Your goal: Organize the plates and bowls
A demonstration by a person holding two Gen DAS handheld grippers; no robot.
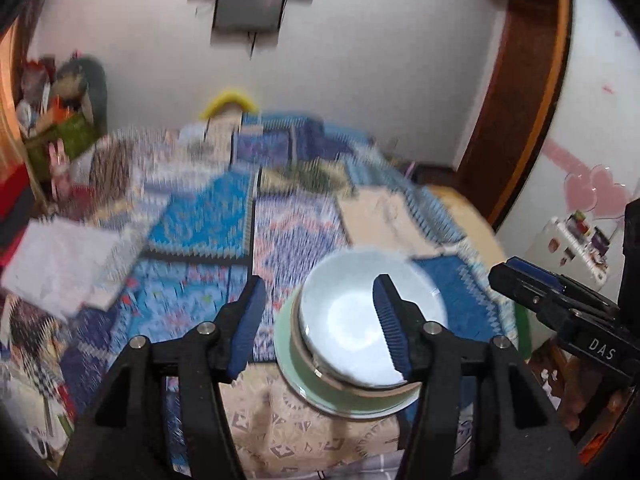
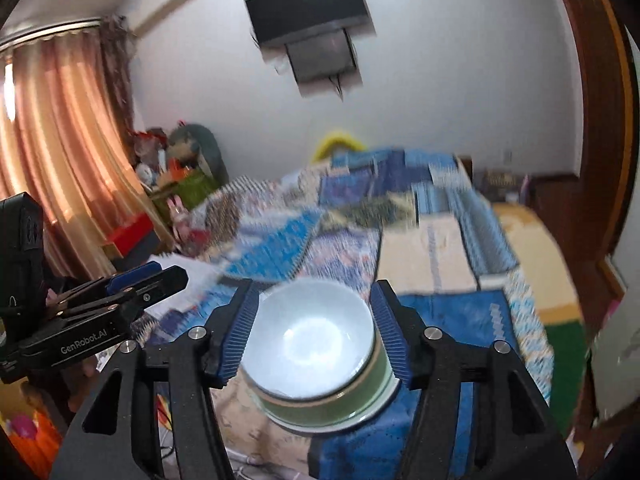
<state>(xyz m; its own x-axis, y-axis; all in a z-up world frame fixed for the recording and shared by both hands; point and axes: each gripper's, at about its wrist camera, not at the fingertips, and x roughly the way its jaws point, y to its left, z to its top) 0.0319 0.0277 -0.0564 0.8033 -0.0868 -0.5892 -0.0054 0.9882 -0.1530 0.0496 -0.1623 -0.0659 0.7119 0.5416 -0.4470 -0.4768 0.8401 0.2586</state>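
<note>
- Bowl [image 1: 372,320], pale inside, green-banded outside, sat on a green plate [image 1: 296,376] on the patterned bedspread [image 1: 200,220].
- Left gripper [image 1: 316,328] and right gripper [image 2: 312,328] hung above it, fingers apart, gripping nothing.

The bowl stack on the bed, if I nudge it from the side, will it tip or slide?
The white bowl sits nested in a green bowl on a plate, so the pieces would probably shift against each other. The glazed surfaces look slippery. The quilt underneath looks soft and uneven, so the stack may well tilt rather than slide.
</note>
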